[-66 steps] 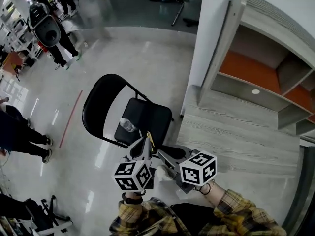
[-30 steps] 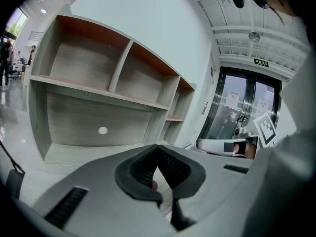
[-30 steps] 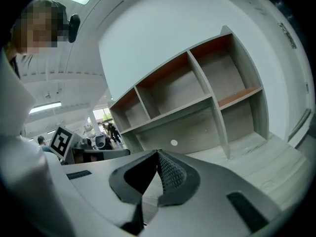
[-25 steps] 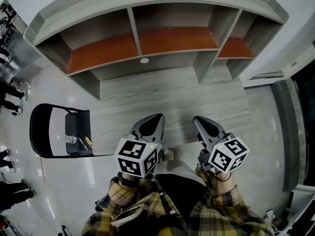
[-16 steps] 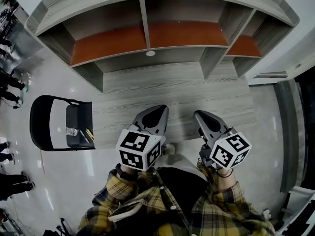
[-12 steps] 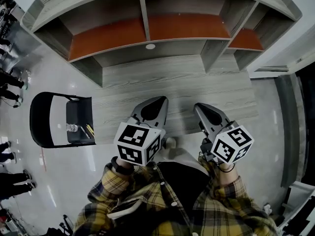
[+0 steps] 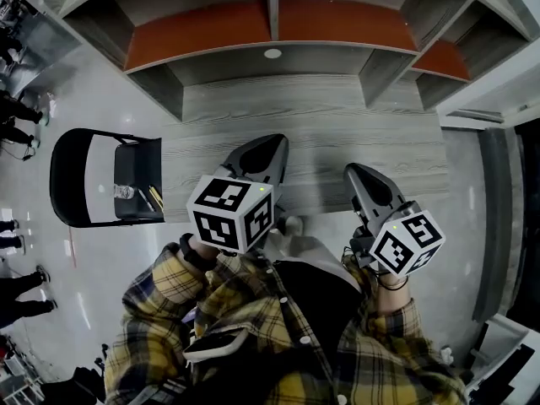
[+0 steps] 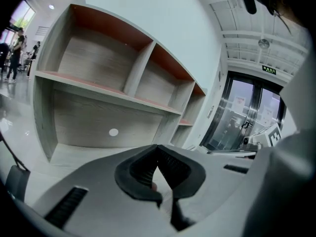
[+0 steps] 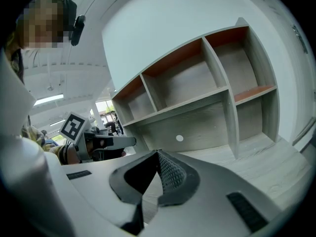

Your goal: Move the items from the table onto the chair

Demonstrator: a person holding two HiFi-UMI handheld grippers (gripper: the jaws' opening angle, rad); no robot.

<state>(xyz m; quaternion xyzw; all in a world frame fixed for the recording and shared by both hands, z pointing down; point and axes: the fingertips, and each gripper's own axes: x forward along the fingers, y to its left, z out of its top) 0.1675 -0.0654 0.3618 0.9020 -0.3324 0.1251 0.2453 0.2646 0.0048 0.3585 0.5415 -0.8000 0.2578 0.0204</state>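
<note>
Open-plan workplace hall, glossy floor (image 7: 93, 260), glass double doors (image 8: 244, 115), bystanders (image 7: 17, 129), shelved desk (image 7: 337, 116)

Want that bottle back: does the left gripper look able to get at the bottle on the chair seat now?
Probably not yet. The left gripper, shut, points across the table toward the shelves; the bottle lies on the chair well to its left. Nothing blocks it, though.

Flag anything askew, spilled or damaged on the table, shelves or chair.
Nothing stands out. The chair stands upright beside the table, with a clear bottle-like item and a thin yellow item lying on its seat. The shelves look intact, and no spill shows on the table.
</note>
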